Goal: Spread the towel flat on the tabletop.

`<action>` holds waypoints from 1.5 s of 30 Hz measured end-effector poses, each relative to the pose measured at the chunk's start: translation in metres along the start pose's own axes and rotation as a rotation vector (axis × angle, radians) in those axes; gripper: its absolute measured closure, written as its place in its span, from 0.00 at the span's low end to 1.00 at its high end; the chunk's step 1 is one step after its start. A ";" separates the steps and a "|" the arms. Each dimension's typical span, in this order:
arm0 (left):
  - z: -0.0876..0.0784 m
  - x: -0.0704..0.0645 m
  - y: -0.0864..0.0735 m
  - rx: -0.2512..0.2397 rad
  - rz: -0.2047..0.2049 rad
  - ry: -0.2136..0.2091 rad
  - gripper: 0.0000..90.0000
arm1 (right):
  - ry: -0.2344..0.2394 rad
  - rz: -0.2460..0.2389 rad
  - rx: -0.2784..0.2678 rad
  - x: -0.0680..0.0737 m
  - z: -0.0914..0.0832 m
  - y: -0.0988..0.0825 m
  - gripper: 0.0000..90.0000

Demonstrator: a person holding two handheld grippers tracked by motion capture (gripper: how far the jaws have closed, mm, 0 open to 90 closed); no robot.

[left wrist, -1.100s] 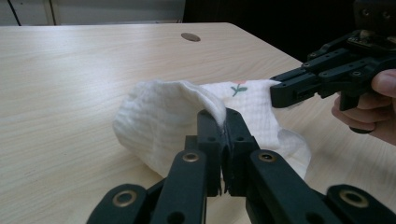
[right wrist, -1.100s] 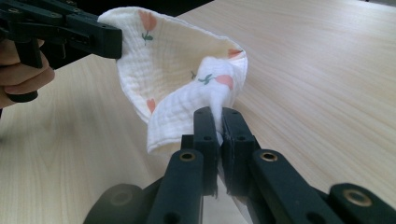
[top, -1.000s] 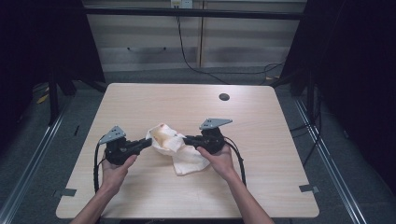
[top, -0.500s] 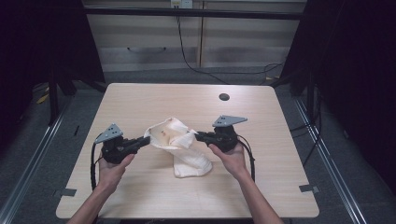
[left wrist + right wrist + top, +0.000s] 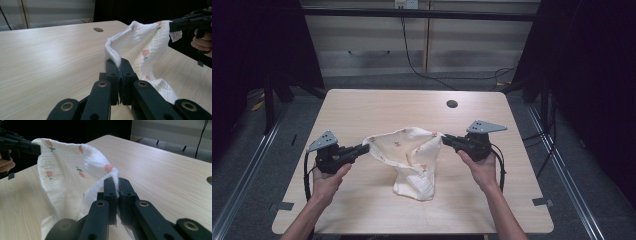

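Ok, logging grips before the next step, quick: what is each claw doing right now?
Left claw: closed, pinching one corner of the carrot-print muslin cloth.
Right claw: closed, pinching the cloth's opposite corner.

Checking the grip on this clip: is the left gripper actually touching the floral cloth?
Touching. The left gripper view shows the left gripper with its jaws pinched shut on a corner of the floral cloth.

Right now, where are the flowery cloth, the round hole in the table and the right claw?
flowery cloth (image 5: 404,150): high view, middle fold.
round hole (image 5: 452,104): high view, its dark centre.
right claw (image 5: 445,138): high view, tips pinching the cloth's edge.
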State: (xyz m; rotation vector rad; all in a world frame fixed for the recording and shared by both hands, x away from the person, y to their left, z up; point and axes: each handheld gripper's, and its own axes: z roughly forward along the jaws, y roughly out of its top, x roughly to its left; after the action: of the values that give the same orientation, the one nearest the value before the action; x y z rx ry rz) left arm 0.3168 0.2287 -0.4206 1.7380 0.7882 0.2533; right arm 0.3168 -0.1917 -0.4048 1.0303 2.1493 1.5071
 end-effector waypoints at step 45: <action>-0.064 -0.048 0.072 -0.158 0.180 -0.085 0.97 | -0.085 -0.182 -0.226 0.049 -0.113 0.060 0.95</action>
State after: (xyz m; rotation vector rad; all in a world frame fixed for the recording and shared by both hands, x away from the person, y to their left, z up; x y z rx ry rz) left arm 0.2728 0.2402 -0.3229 1.6594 0.5363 0.3521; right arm 0.2356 -0.2222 -0.2989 0.7851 1.9057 1.5471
